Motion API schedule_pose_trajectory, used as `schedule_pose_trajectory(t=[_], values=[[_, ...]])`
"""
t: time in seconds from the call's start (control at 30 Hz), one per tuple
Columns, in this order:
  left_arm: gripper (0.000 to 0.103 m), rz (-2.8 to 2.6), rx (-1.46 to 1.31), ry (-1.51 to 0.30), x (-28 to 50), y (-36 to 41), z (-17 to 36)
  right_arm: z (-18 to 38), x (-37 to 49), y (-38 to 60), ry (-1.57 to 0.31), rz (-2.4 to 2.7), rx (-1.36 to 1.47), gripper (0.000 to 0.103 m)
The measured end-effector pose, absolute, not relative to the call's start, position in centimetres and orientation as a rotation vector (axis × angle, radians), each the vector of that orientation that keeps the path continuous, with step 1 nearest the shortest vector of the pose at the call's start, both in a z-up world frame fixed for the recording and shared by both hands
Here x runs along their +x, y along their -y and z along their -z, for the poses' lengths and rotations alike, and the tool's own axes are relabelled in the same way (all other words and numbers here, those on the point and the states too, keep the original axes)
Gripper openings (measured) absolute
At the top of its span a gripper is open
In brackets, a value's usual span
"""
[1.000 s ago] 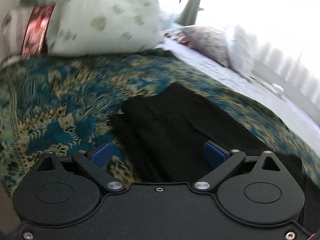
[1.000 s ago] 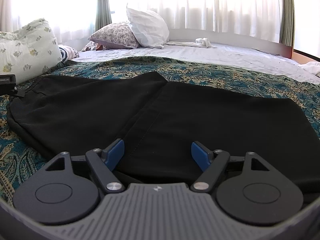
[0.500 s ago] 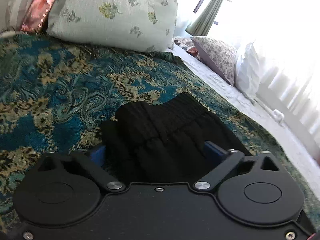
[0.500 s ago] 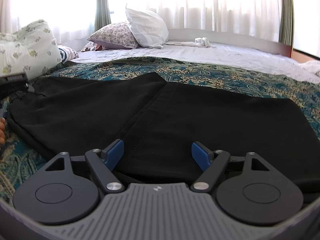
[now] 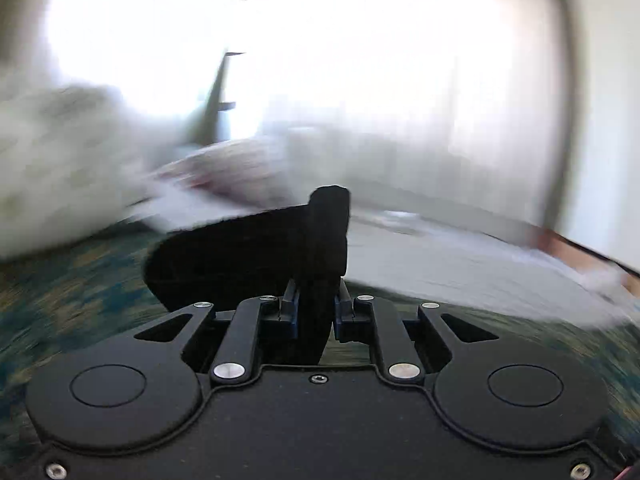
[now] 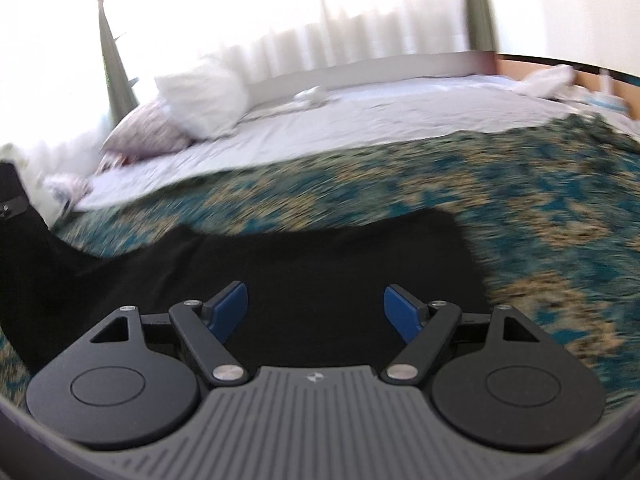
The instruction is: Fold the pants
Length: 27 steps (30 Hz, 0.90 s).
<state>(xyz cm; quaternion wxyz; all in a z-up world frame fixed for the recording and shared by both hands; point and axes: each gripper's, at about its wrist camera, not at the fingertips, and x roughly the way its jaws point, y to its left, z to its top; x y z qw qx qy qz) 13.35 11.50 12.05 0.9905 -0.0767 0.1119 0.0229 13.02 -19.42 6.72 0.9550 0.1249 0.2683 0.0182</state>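
Note:
The black pants [image 6: 304, 264] lie on the teal and gold patterned bedspread [image 6: 520, 184]. My left gripper [image 5: 314, 306] is shut on the waistband end of the pants [image 5: 324, 232], which stands up between its blue pads, lifted off the bed. In the right wrist view that lifted end rises at the far left [image 6: 24, 248]. My right gripper [image 6: 316, 308] is open and empty, its blue pads wide apart low over the pants.
A white sheet [image 6: 360, 120] covers the far side of the bed. A white pillow [image 6: 200, 100] and a floral pillow [image 6: 144, 132] lie at the back left by the curtained window. A pale patterned pillow [image 5: 52, 152] is blurred at left.
My left gripper has closed on the waistband and lifted it, swinging to the right. My right gripper has shifted right along the pants and stays open.

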Motion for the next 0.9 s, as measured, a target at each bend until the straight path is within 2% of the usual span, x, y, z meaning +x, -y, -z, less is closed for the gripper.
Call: schedule_pose_trajectory(t=[0.13, 0.3, 0.37, 0.4, 0.47, 0.57, 0.73, 0.9], values=[[0.016, 0.203, 0.029, -0.316, 13.8, -0.7, -11.3, -6.8, 11.6, 23.6, -0.532, 0.031, 0.319, 0.086], [0.020, 0.445, 0.215, -0.591, 14.2, 9.4, -4.6, -5.3, 9.5, 27.4, -0.551, 0.049, 0.407, 0.086], [0.027, 0.491, 0.232, -0.652, 13.4, 10.8, -2.4, -4.4, 9.2, 28.2, -0.570, 0.031, 0.450, 0.086], [0.028, 0.484, 0.246, -0.611, 12.5, 11.0, -2.2, -4.0, 9.1, 28.5, -0.579, 0.015, 0.471, 0.086], [0.051, 0.496, 0.277, -0.584, 11.3, 11.2, -2.6, -3.1, 9.0, 28.5, -0.582, -0.021, 0.509, 0.086], [0.063, 0.523, 0.229, -0.580, 10.1, 9.4, -3.8, -2.2, 8.7, 28.0, -0.561, -0.063, 0.549, 0.086], [0.067, 0.509, 0.117, -0.566, 7.4, 4.0, -5.9, -2.0, 8.7, 26.8, -0.514, -0.140, 0.602, 0.086], [0.067, 0.314, 0.010, -0.495, 7.6, -1.7, -7.1, -1.8, 9.8, 23.4, -0.553, -0.107, 0.458, 0.086]])
